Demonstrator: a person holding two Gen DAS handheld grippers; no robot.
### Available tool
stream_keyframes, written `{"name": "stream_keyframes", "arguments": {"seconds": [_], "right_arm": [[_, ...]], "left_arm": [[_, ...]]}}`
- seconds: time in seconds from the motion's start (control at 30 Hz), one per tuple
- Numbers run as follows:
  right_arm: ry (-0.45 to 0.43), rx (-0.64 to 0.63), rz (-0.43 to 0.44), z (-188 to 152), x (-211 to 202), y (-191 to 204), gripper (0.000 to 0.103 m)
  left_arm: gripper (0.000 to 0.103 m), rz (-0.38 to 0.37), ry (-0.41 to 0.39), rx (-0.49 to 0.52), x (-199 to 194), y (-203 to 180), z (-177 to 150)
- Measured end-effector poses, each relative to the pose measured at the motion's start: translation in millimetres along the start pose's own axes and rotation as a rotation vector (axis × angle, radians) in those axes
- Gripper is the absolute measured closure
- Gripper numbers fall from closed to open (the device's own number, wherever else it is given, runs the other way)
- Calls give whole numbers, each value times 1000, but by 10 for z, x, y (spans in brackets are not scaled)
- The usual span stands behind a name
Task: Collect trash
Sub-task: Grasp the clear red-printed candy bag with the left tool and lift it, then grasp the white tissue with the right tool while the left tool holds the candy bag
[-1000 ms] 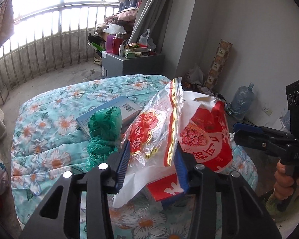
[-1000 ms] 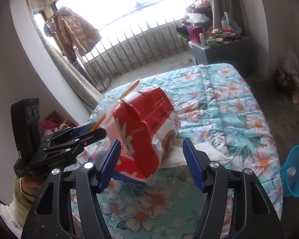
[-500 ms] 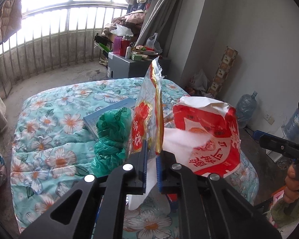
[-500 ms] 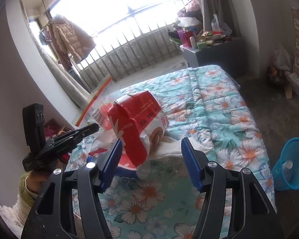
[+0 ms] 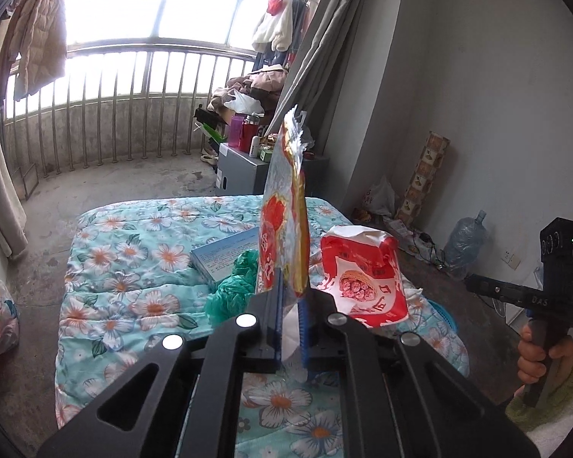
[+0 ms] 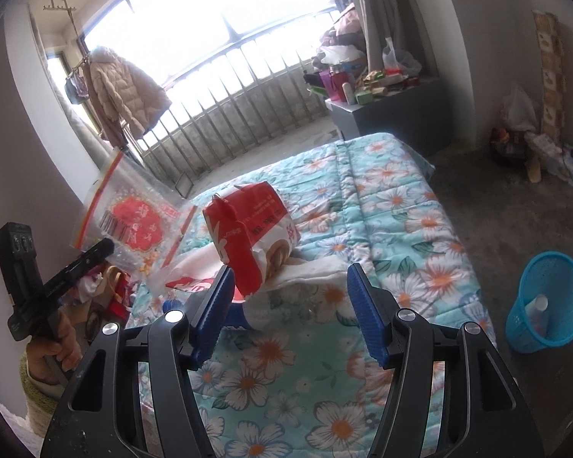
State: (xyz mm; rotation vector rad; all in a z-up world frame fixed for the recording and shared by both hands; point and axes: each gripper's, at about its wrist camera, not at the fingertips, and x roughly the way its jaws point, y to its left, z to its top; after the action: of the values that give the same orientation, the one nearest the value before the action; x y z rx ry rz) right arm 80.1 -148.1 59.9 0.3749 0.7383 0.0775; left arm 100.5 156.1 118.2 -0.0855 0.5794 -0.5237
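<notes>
Bed (image 6: 397,206) under a turquoise floral quilt carries the clutter, which sits toward its near edge. A blue basket (image 6: 550,305) stands on the floor off the bed's right side. A red and white paper bag (image 6: 254,236) sits upright on white tissue (image 6: 317,269); beyond it lie a pale blue box (image 5: 225,253) and a crumpled green plastic bag (image 5: 233,286). The left gripper (image 5: 290,305) has just closed and pinches the clear red-printed wrapper (image 5: 282,225) by its lower edge, holding it upright, clear of the quilt. The right gripper (image 6: 290,305) is spread wide and empty, its blue pads either side of the paper bag's base without touching it.
</notes>
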Motion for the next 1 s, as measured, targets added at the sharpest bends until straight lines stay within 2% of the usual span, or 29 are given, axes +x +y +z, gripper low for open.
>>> {"name": "stream_keyframes", "arguments": {"seconds": [0.2,0.4,0.63,0.77,0.87,0.97,1.0], "right_arm": [[-4,24,-4,-51,-96,-93,48],[22,66,60,-69,-45,-96,52],[46,-52,142,37,64,421,52],[94,-158,179,161,216,842,52],[140,-248,177,232,408,1181,51],[219,-279,141,255,742,1421,51],[243,-287,102,240,882,1480,51]], "left_arm": [[97,-11,-10,-78,-430,131,-198],[97,51,-15,-130,-690,295,-369],[97,109,-1,-188,-734,458,-520],[97,132,16,-210,-687,540,-607],[97,127,22,-238,-649,593,-670],[96,120,25,-265,-610,630,-719],[96,116,24,-272,-604,635,-729]]}}
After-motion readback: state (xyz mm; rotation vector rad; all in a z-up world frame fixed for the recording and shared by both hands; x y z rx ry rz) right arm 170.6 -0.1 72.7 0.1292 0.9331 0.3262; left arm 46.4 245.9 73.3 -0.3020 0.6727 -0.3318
